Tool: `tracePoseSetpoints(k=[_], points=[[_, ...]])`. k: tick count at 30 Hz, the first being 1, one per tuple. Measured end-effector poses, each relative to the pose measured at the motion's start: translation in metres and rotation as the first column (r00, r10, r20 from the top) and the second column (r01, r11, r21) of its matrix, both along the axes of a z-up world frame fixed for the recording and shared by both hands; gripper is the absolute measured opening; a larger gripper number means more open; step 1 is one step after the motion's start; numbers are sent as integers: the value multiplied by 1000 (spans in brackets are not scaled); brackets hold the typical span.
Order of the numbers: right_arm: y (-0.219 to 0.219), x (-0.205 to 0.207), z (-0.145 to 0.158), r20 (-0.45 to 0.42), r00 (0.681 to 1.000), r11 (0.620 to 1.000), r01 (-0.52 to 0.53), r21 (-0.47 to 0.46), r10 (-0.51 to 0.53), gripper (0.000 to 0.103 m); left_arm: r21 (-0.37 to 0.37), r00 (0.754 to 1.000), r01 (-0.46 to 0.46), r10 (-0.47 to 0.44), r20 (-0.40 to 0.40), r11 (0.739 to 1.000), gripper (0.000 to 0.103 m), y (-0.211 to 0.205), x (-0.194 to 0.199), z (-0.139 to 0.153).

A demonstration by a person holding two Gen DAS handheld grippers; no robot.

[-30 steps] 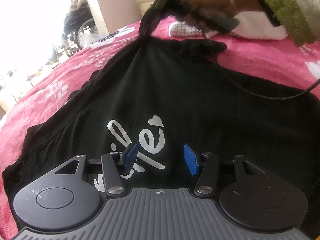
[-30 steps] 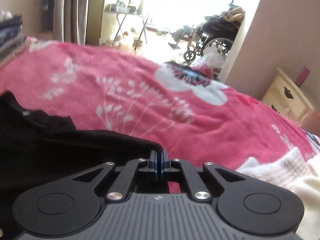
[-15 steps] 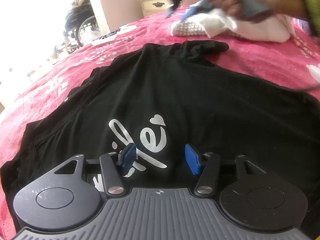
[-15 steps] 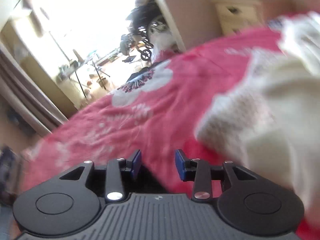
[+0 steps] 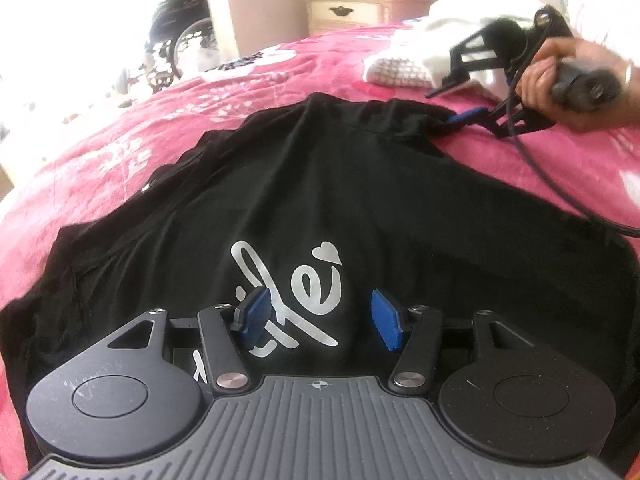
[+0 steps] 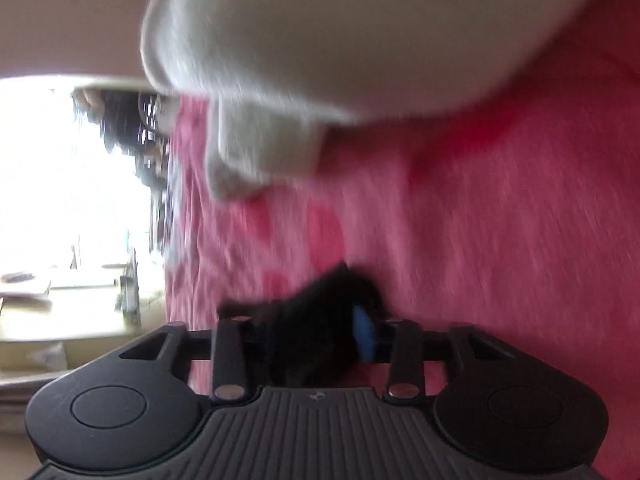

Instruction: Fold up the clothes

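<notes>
Black T-shirt [image 5: 360, 184]: spread flat, print up, on pink bedspread [image 5: 120, 136]; long axis runs away from the left gripper [image 5: 316, 316], whose jaws stand apart above the lettering. Right gripper [image 6: 320, 336]: tipped sideways, jaws apart around the shirt's far sleeve.

The black shirt [image 5: 360, 200] covers the middle of the pink blanket [image 5: 120, 152]. Bare blanket lies open along its left edge and past its far hem — there a white knit pile [image 5: 404, 68] crowds the right, beside the right gripper [image 5: 460, 116] and its cable [image 5: 560, 196].
</notes>
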State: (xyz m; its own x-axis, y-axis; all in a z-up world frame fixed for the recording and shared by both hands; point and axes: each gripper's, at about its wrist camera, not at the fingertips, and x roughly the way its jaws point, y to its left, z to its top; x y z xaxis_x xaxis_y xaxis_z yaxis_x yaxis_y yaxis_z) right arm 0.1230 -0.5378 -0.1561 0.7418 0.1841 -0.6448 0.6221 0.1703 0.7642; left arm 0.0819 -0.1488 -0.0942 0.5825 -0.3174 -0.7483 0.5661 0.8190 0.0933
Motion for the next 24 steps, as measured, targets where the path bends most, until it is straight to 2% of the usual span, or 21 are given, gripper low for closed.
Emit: tracePoseSetpoints(k=[2,4,5,7,9,11,13,14,16,17,19,21,23,24], points=[[3,7,11,25,1000,997,2,-75,0,0,-3,1000,-9,9,-4,1000,56,1,-1,0],[10,13,37,112,993,982,-24,-190,46,0,-6,1000,-17,17,-7,1000,56,2,-1,0],[18,17,56,174,978,960,-67,-273,118,0,-5,1000,-22,22,-12,1000,56,3,-1,-1],[40,26,94,254,921,879,-156,-450,294,0,-10,999,-38,37,-26,999,56,6,-1,-1],[67,30,126,255,851,764,-232,-601,459,0,-14,998,-55,55,-37,998,56,11,1,-1],[83,29,137,231,829,733,-278,-621,509,3,-20,996,-72,71,-45,997,56,16,3,-1],[75,21,121,197,878,814,-293,-502,437,19,-34,995,-83,81,-56,996,56,21,4,-1],[70,17,112,174,901,852,-292,-435,398,40,-40,995,-85,83,-62,996,56,22,4,-1],[49,1,82,114,957,928,-224,-299,268,42,-41,994,-89,86,-66,995,56,22,4,-3],[40,-5,68,66,977,947,-180,-265,205,42,-41,994,-88,85,-67,995,56,22,4,-4],[28,-14,45,-66,995,962,-89,-258,75,46,-31,995,-82,80,-65,996,56,19,3,-6],[19,-11,25,-136,990,969,-68,-237,36,46,-13,997,-66,66,-49,998,56,16,1,-7],[25,-6,34,-82,994,955,-91,-281,71,46,3,998,-54,54,-33,999,56,13,-2,-7],[29,-4,39,-51,994,947,-103,-305,92,33,5,998,-51,51,-29,999,56,13,-2,-7]])
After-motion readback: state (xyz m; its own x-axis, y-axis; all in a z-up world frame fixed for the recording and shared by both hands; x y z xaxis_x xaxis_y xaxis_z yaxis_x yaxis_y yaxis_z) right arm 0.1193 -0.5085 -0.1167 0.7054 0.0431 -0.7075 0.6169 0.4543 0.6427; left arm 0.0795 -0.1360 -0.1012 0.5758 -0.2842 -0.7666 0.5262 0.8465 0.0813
